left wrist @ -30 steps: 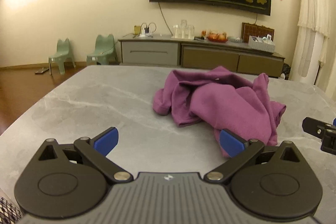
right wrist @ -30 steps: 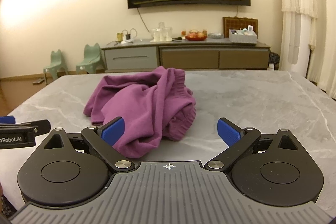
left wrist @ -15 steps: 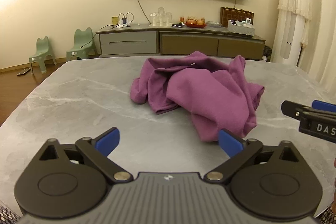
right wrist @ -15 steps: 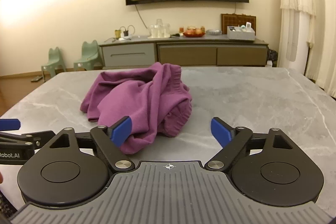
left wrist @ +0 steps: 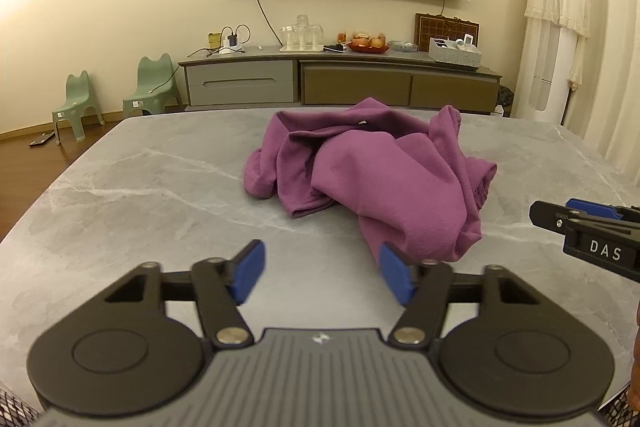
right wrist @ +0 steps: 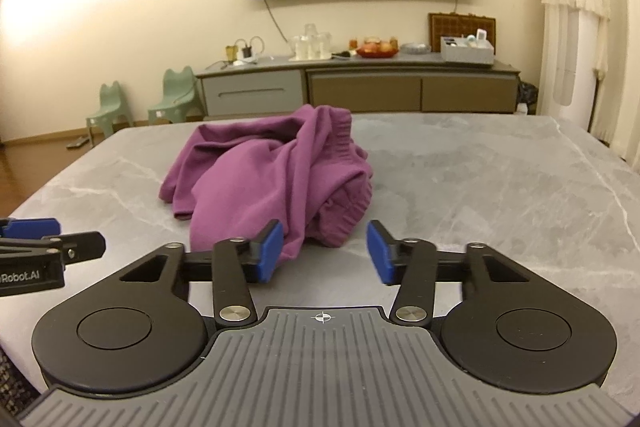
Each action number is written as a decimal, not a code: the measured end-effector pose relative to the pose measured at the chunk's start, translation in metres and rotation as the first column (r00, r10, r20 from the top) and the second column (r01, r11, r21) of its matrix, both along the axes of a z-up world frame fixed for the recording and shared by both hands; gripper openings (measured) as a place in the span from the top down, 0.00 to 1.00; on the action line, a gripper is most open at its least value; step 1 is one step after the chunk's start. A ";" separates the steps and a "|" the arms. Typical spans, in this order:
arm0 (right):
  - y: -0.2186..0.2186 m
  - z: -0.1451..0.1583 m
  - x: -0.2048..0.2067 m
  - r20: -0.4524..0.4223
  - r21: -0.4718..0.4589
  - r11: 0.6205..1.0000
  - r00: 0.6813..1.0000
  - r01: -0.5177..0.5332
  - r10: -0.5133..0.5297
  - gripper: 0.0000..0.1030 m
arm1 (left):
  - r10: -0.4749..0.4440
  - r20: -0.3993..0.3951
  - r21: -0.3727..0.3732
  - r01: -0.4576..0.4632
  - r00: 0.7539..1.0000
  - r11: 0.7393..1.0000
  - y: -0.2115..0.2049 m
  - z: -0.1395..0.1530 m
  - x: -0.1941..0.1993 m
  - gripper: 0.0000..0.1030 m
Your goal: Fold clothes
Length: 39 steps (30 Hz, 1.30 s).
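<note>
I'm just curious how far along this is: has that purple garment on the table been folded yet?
No, the purple garment lies in a crumpled heap on the grey table, and both open grippers are short of it.

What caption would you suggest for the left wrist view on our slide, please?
Open left gripper nears crumpled purple garment on grey marble table; right gripper alongside.

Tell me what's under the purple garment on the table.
The purple garment lies crumpled directly on the grey marble table. Bare tabletop shows all around it; anything beneath its folds is covered and cannot be seen.
</note>
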State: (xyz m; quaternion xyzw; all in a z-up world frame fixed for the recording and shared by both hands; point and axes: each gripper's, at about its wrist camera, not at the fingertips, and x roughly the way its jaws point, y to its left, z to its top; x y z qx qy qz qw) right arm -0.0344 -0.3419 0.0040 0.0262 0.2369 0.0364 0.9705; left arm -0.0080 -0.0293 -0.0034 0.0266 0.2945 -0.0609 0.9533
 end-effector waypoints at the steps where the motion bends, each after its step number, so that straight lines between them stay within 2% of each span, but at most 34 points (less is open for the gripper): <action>1: 0.000 -0.001 0.000 -0.003 0.001 1.000 1.000 -0.004 0.004 0.66 | -0.001 0.002 -0.001 0.001 1.000 1.000 0.000 0.000 -0.001 0.50; 2: 0.001 -0.001 0.000 -0.005 0.002 1.000 1.000 -0.010 0.010 0.70 | -0.003 0.003 -0.002 0.003 1.000 1.000 0.000 0.000 -0.001 0.58; 3: 0.001 -0.001 -0.001 -0.008 0.004 1.000 1.000 -0.016 0.016 0.82 | -0.005 0.004 -0.003 0.005 1.000 1.000 0.000 0.001 -0.002 0.68; 4: 0.001 -0.001 -0.001 -0.010 0.004 1.000 1.000 -0.025 0.025 0.92 | -0.008 0.005 -0.006 0.008 1.000 1.000 0.000 0.001 -0.002 0.74; 6: 0.004 -0.001 -0.002 -0.006 -0.002 0.999 0.999 -0.036 0.036 0.96 | -0.012 0.007 -0.005 0.012 1.000 1.000 -0.001 0.001 -0.003 0.96; 7: 0.004 0.001 -0.003 0.001 -0.005 0.999 0.999 -0.041 0.041 0.99 | -0.014 0.008 -0.006 0.014 1.000 1.000 -0.002 0.001 -0.003 0.98; 11: 0.007 0.006 -0.008 0.027 -0.020 0.998 0.998 -0.054 0.055 1.00 | -0.020 0.027 -0.009 0.020 0.999 1.000 -0.003 0.003 -0.005 0.99; 17: 0.009 0.006 -0.008 0.020 -0.028 0.997 0.997 -0.069 0.070 1.00 | -0.024 0.046 -0.016 0.025 0.999 1.000 -0.004 0.006 -0.006 1.00; 31: 0.008 0.002 -0.006 -0.006 -0.033 0.997 0.998 -0.068 0.068 1.00 | -0.013 0.028 -0.047 0.014 1.000 0.999 0.000 0.005 -0.005 1.00; 33: 0.008 0.001 -0.004 -0.005 -0.034 0.997 0.998 -0.068 0.068 1.00 | -0.007 0.015 -0.070 0.008 1.000 0.998 0.003 0.005 -0.003 0.99; 34: 0.007 0.000 -0.004 -0.007 -0.033 0.998 0.998 -0.061 0.061 1.00 | -0.005 0.006 -0.086 0.006 1.000 0.996 0.005 0.004 -0.002 0.98; 35: 0.006 -0.001 -0.003 -0.008 -0.031 0.998 0.999 -0.054 0.054 0.98 | -0.003 -0.003 -0.102 0.003 1.000 0.995 0.008 0.004 0.000 0.90; 36: 0.006 -0.001 -0.002 -0.013 -0.029 0.998 0.999 -0.048 0.048 0.90 | 0.002 -0.011 -0.119 -0.004 1.000 0.993 0.010 0.004 0.001 0.74; 37: 0.005 -0.003 -0.001 -0.018 -0.026 0.999 0.999 -0.038 0.038 0.79 | 0.007 -0.012 -0.127 -0.008 1.000 0.992 0.012 0.004 0.001 0.62; 38: 0.003 -0.004 0.001 -0.025 -0.021 0.999 0.999 -0.026 0.025 0.66 | 0.012 -0.012 -0.137 -0.013 1.000 0.991 0.014 0.004 0.001 0.30; 39: 0.002 -0.005 0.002 -0.032 -0.017 1.000 0.999 -0.019 0.018 0.39 | 0.025 -0.012 -0.153 -0.027 1.000 0.988 0.016 0.004 0.002 0.04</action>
